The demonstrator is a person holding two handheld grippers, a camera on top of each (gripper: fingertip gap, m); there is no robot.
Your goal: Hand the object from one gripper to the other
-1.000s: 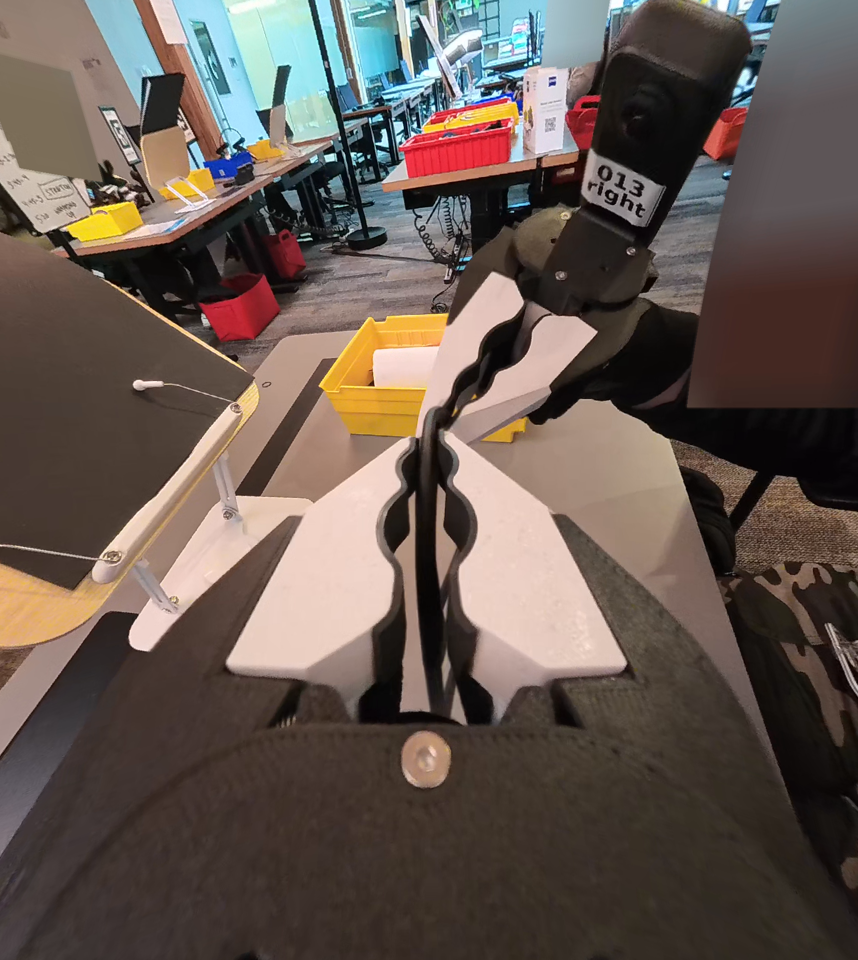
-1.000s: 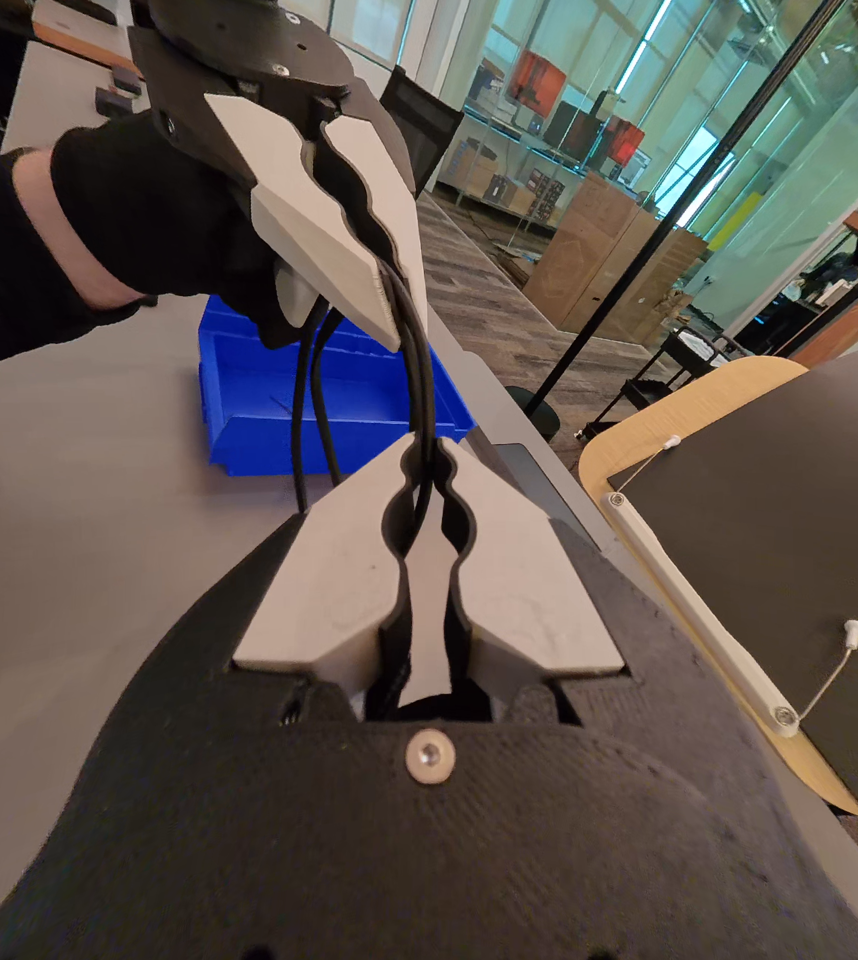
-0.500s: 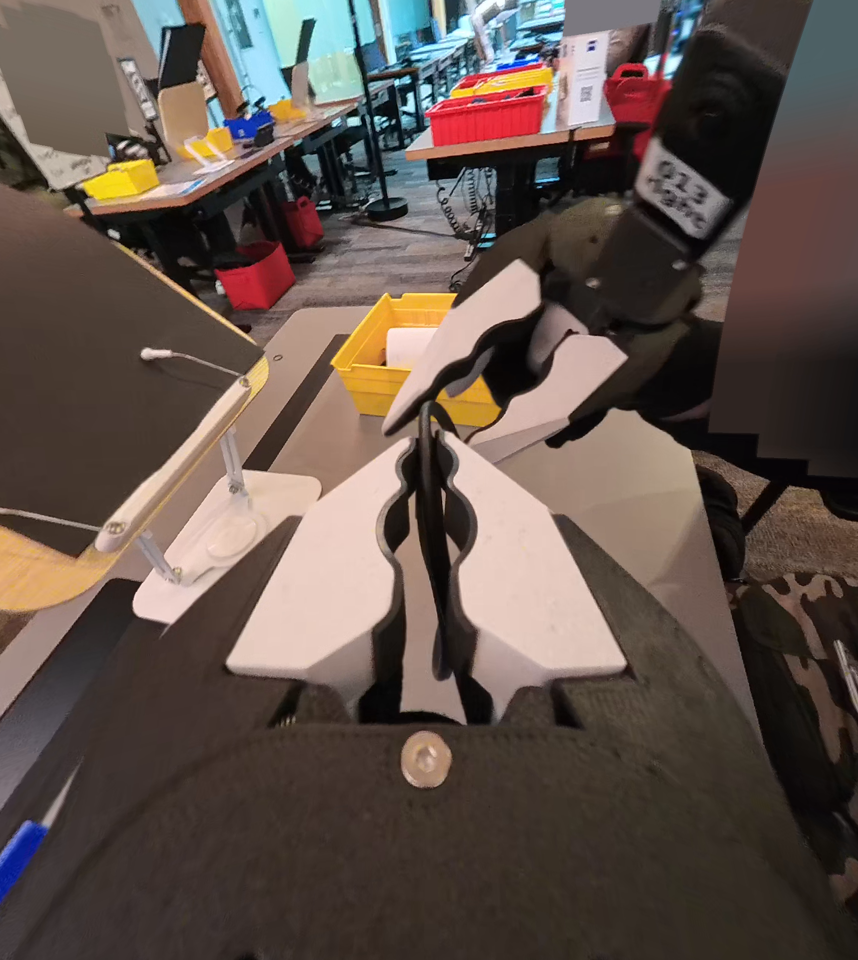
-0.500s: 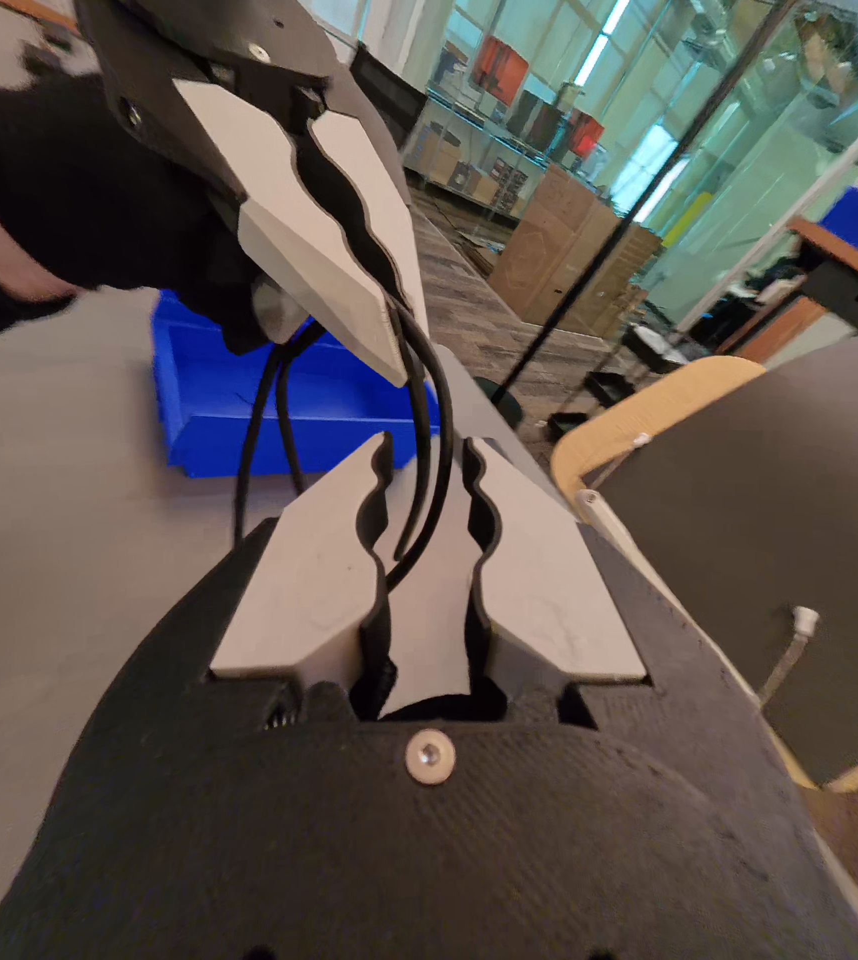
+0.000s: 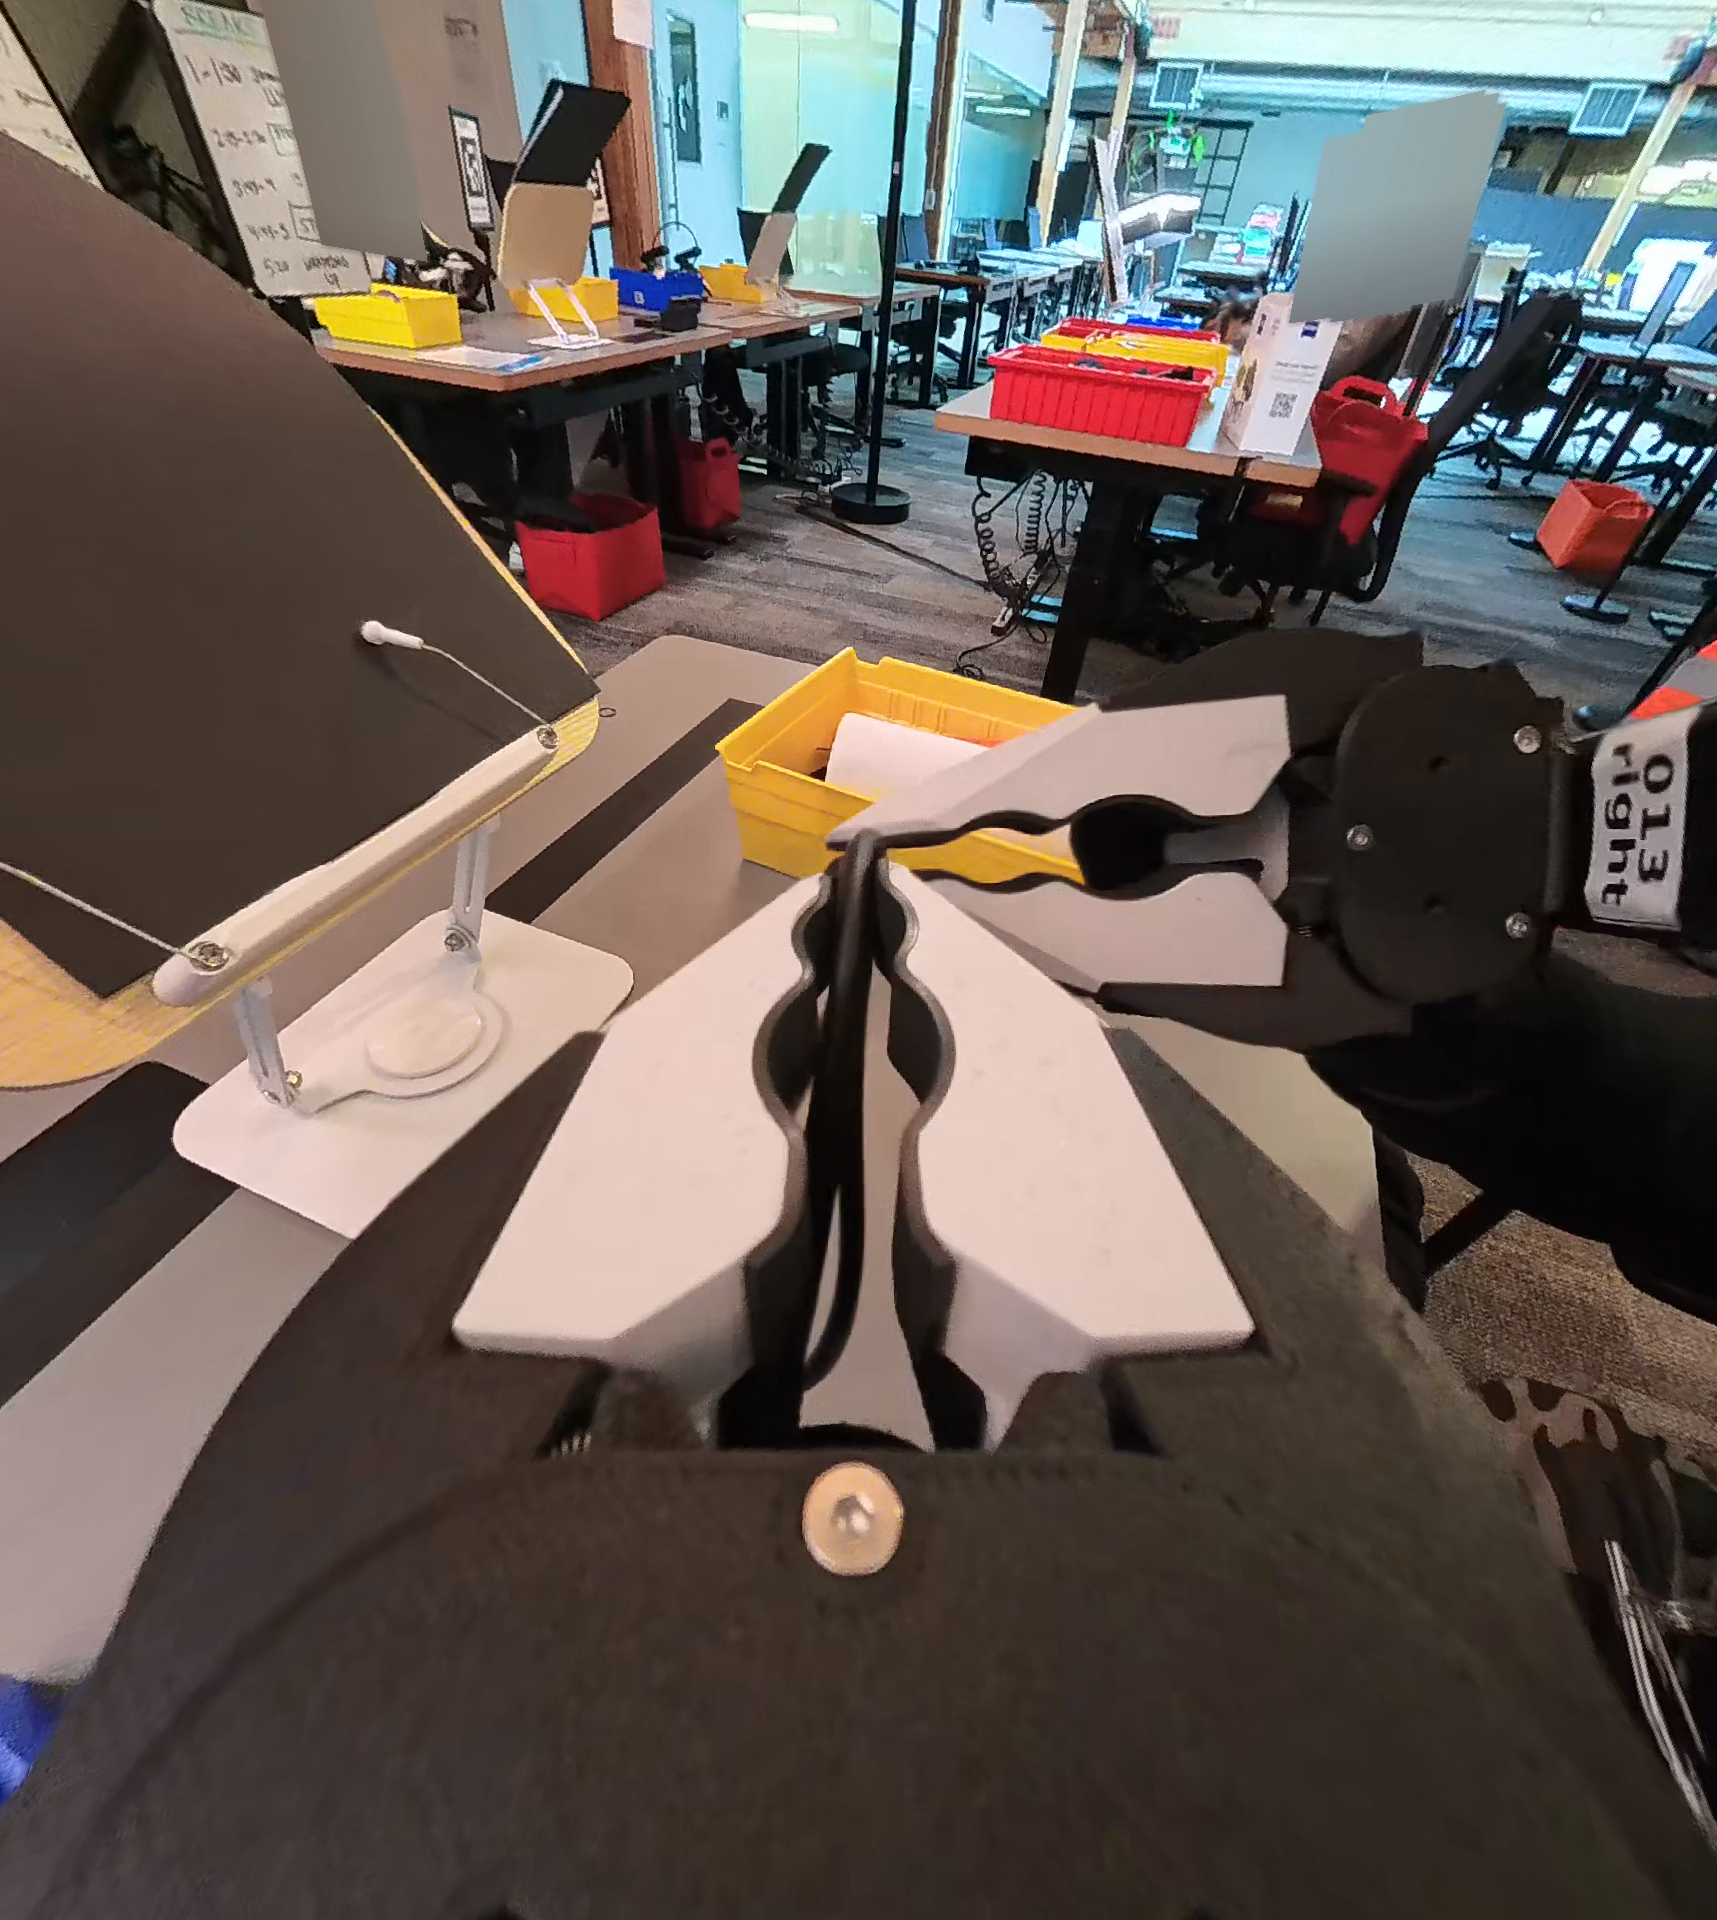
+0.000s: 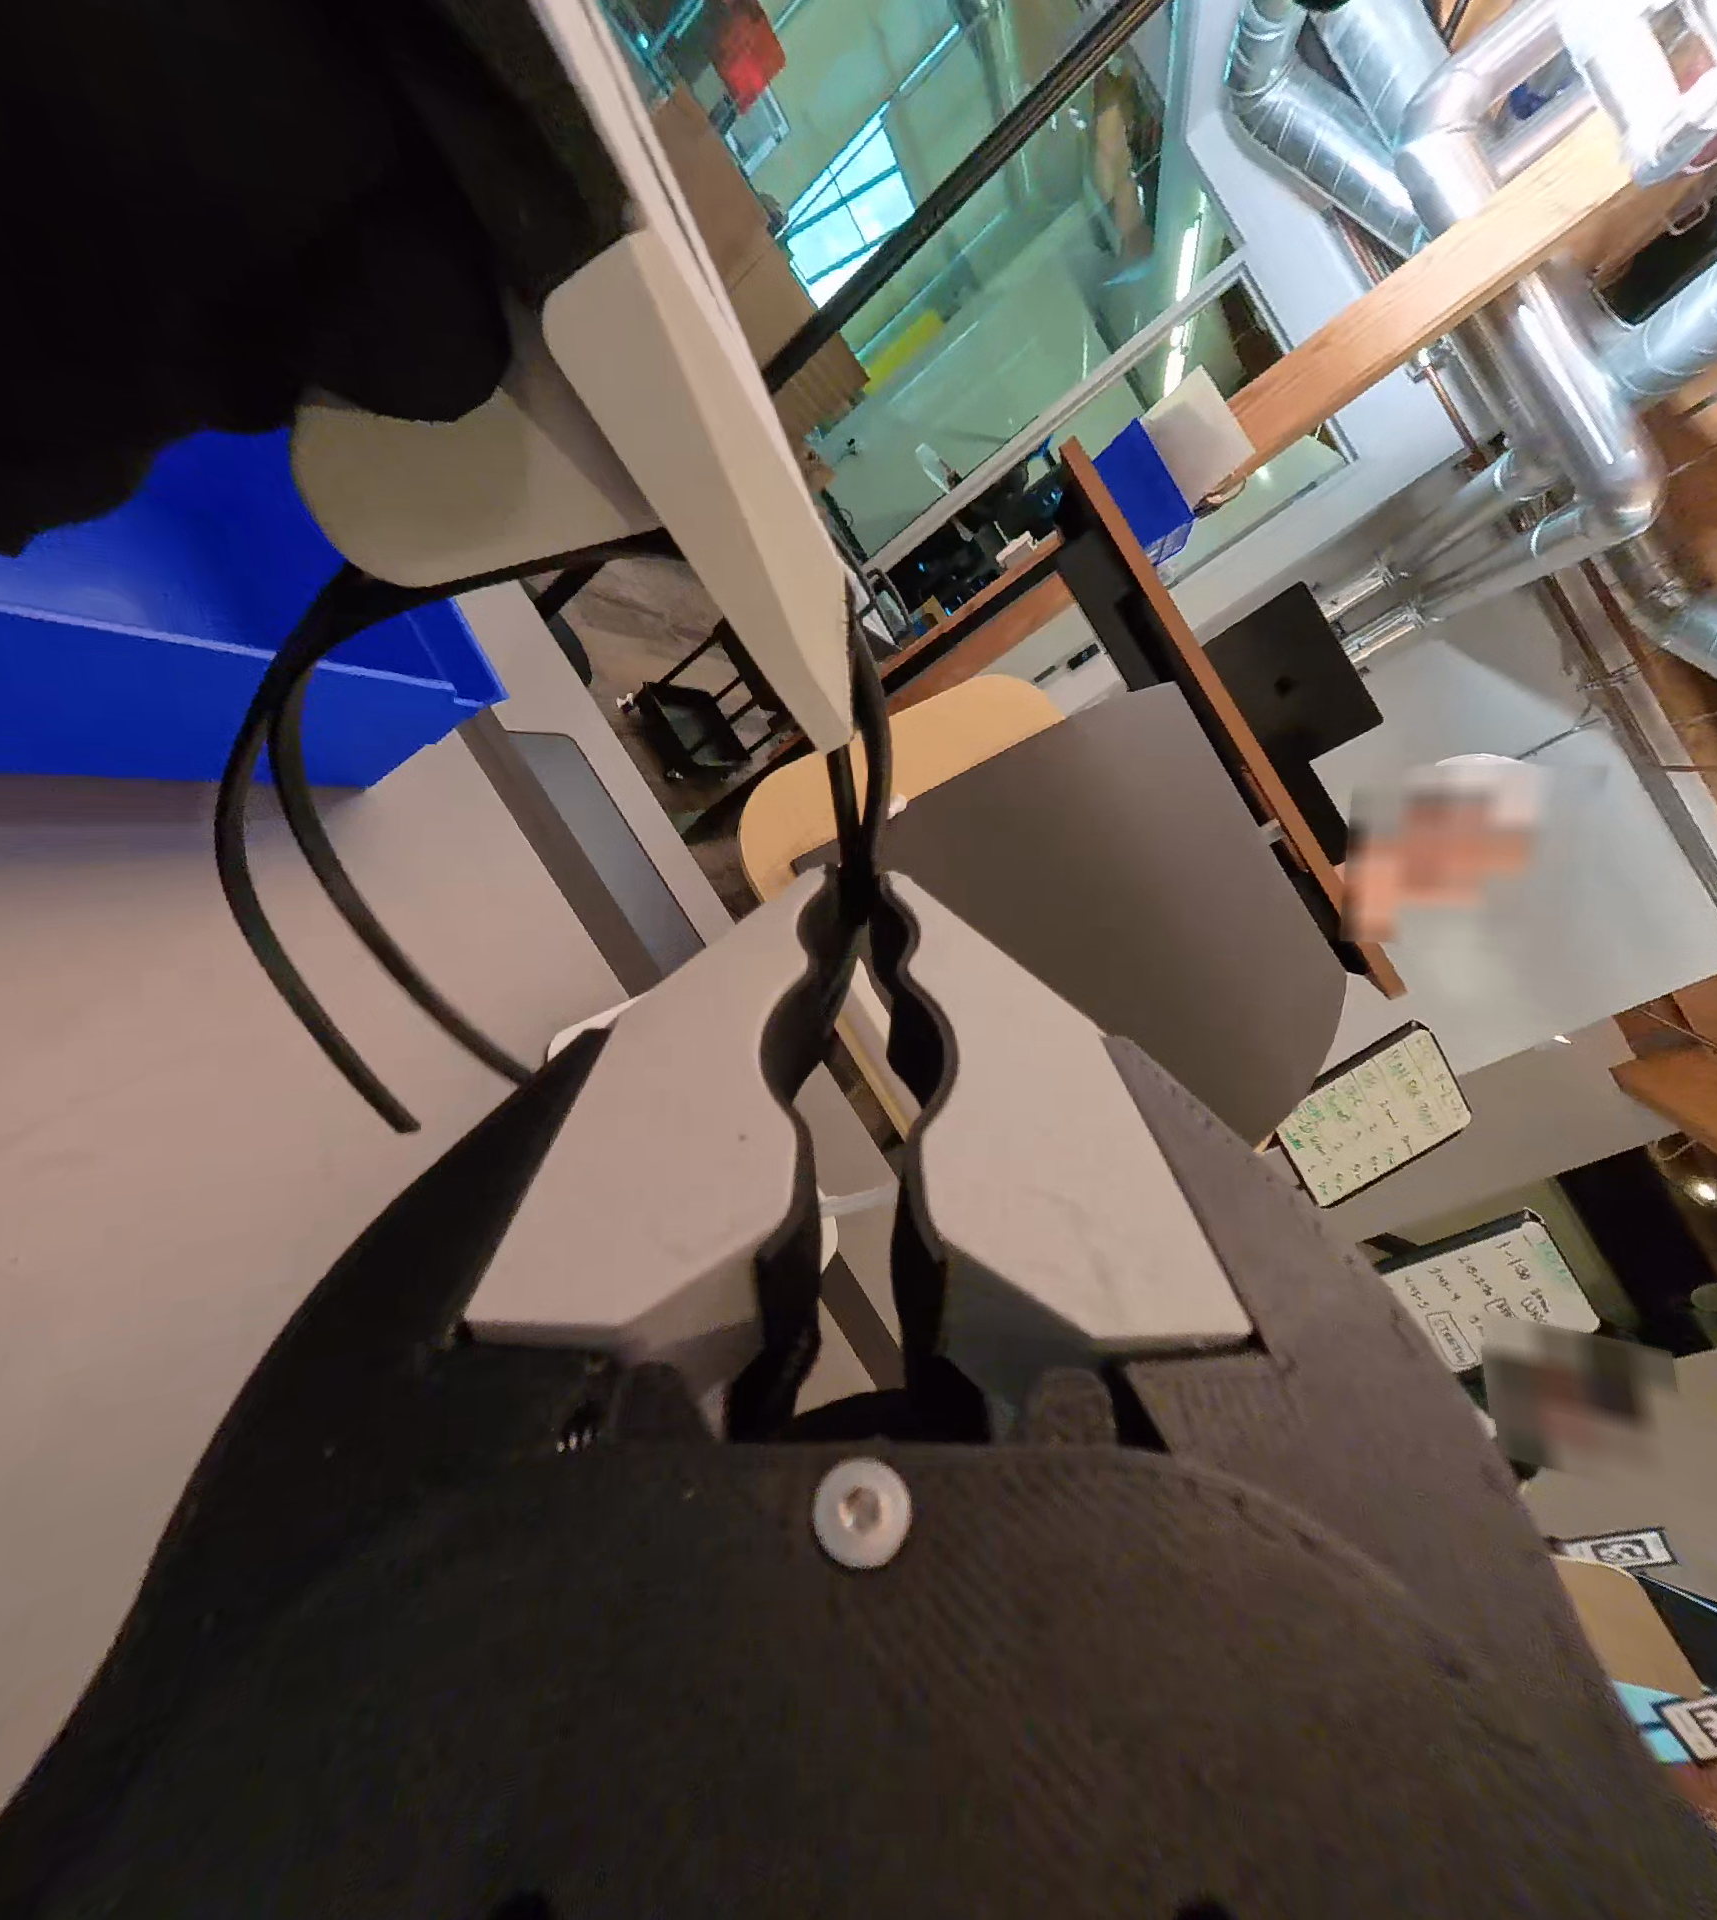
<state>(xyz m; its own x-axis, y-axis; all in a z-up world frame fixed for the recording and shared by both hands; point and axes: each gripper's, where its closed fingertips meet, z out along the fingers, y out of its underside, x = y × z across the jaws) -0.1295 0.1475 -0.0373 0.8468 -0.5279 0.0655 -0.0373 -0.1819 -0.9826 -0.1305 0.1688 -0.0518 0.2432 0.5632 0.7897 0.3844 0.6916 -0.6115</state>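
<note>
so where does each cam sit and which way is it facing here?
Left wrist view: on the left gripper, looking along its fingers over the grey table toward the yellow plastic bin; right gripper and a black-gloved hand show.
Right wrist view: on the right gripper, rolled sideways, facing the blue plastic bin; left gripper's fingers show above.
Shared: the thin black cable, both grippers shut on it.

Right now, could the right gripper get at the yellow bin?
Probably not yet: the right gripper is shut on the black cable, which the left gripper also clamps. The yellow bin behind it is otherwise unblocked.
</note>
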